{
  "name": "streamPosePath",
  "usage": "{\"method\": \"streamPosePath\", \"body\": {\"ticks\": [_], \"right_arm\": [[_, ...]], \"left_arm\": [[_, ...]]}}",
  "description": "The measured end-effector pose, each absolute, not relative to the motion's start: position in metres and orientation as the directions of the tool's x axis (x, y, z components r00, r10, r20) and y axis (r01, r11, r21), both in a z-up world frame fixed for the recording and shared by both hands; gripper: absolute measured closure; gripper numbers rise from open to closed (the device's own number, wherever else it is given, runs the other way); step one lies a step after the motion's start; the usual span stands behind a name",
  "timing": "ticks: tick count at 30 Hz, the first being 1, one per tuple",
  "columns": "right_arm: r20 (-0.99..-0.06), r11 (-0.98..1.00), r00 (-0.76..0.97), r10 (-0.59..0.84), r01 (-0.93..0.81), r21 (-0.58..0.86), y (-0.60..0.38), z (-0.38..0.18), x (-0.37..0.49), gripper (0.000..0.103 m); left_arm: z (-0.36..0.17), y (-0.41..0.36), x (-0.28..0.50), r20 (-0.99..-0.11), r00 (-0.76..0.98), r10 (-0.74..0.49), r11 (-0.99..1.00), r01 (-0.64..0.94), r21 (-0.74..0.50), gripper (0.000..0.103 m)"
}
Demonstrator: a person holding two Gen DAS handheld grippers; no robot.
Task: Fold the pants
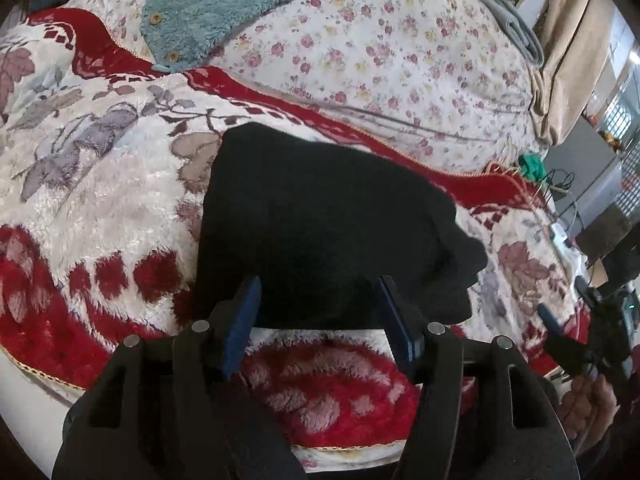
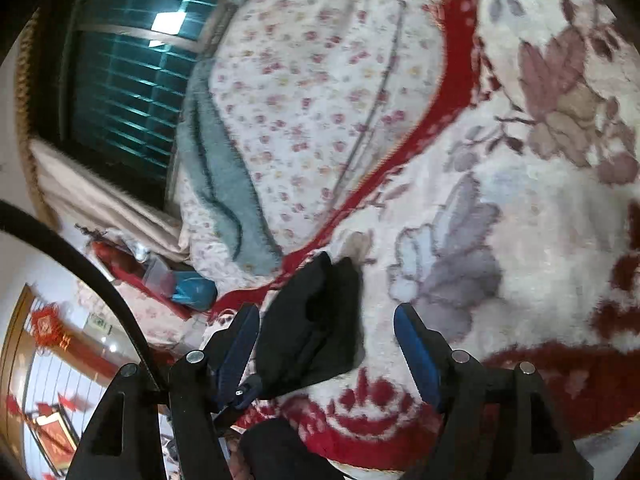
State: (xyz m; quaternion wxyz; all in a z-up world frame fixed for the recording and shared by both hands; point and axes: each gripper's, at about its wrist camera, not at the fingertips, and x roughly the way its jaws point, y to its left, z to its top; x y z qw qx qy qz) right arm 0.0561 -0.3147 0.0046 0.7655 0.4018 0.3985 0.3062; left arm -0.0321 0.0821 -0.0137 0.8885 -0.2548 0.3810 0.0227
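Note:
The black pants (image 1: pixel 320 224) lie folded into a compact stack on a red and white floral plush blanket (image 1: pixel 100 184). My left gripper (image 1: pixel 318 292) is open, its blue-padded fingers (image 1: pixel 244 316) hovering over the near edge of the stack without holding it. The right gripper shows at the far right of the left wrist view (image 1: pixel 560 328), off the pants. In the right wrist view the folded pants (image 2: pixel 316 332) lie low at centre-left. My right gripper (image 2: pixel 326 320) is open, with the pants between its left finger (image 2: pixel 236 356) and the middle.
A teal fleece garment with buttons (image 1: pixel 208 4) lies at the back on a flowered quilt (image 1: pixel 380 64). A grey blanket (image 2: pixel 224 184) lies beside the quilt. A window with blinds (image 2: pixel 128 80), cables and clutter border the bed. The blanket's edge (image 1: pixel 340 446) is near me.

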Motion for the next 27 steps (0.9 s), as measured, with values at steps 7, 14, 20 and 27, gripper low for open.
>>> {"method": "streamPosePath", "body": {"ticks": [7, 14, 20, 27], "right_arm": [[-0.421, 0.508, 0.404, 0.812, -0.134, 0.851, -0.301, -0.002, 0.069, 0.034], [-0.500, 0.577, 0.292, 0.815, -0.332, 0.746, -0.236, 0.012, 0.104, 0.034], [-0.394, 0.474, 0.284, 0.874, -0.320, 0.821, -0.208, -0.013, 0.138, 0.034], [-0.411, 0.450, 0.210, 0.887, -0.194, 0.872, -0.202, -0.042, 0.153, 0.034]], "left_arm": [[-0.002, 0.144, -0.036, -0.600, 0.800, -0.006, 0.720, -0.413, -0.558, 0.043], [-0.024, 0.179, 0.002, -0.598, 0.797, -0.090, 0.577, -0.447, -0.683, 0.040], [-0.021, 0.171, 0.001, -0.523, 0.821, -0.229, 0.587, -0.312, -0.747, 0.034], [-0.046, 0.192, 0.001, -0.440, 0.834, -0.333, 0.372, -0.313, -0.874, 0.029]]}}
